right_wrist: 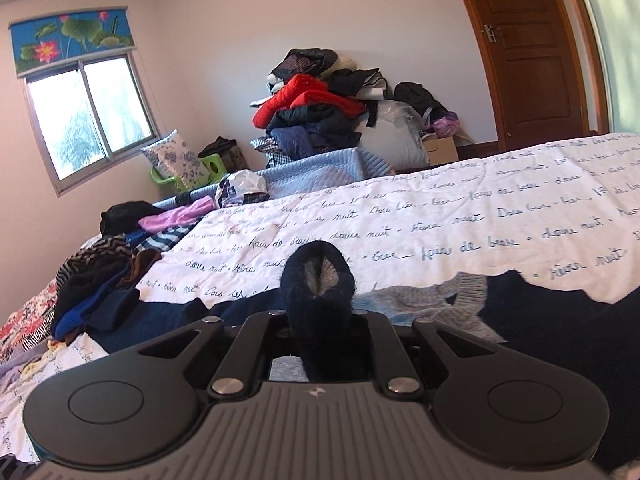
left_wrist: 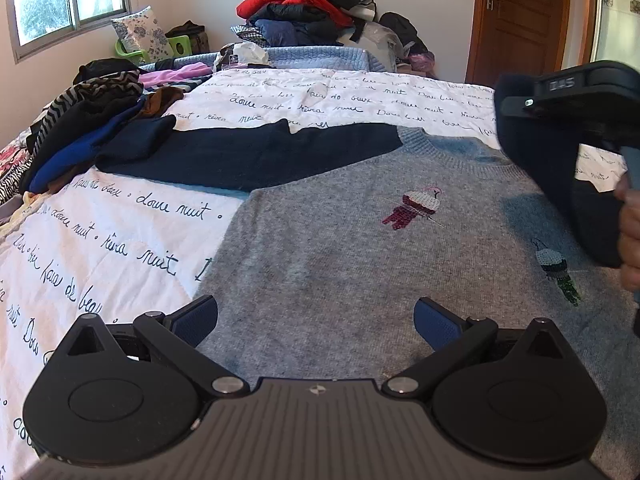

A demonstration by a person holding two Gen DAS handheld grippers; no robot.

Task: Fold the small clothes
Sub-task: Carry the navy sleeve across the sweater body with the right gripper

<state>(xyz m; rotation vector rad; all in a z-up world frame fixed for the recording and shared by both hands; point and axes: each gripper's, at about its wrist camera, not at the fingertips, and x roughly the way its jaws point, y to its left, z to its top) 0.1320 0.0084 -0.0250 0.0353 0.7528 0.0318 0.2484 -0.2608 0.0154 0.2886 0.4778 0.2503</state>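
sleeve fold under way on the grey sweater (left_wrist: 320, 248)

we see the sweater lying flat on the script-printed quilt (left_wrist: 120, 224), its left navy sleeve (left_wrist: 260, 156) spread toward the clothes pile (left_wrist: 80, 120). our right gripper (right_wrist: 318, 320) is clamped on the other navy sleeve cuff (right_wrist: 318, 280), lifted above the sweater; our left gripper (left_wrist: 316, 320) hovers over the hem, tongs apart and empty. we judge the knit soft, light and stretchy, so it should drape and sag; best taken at ribbed cuffs or hem.
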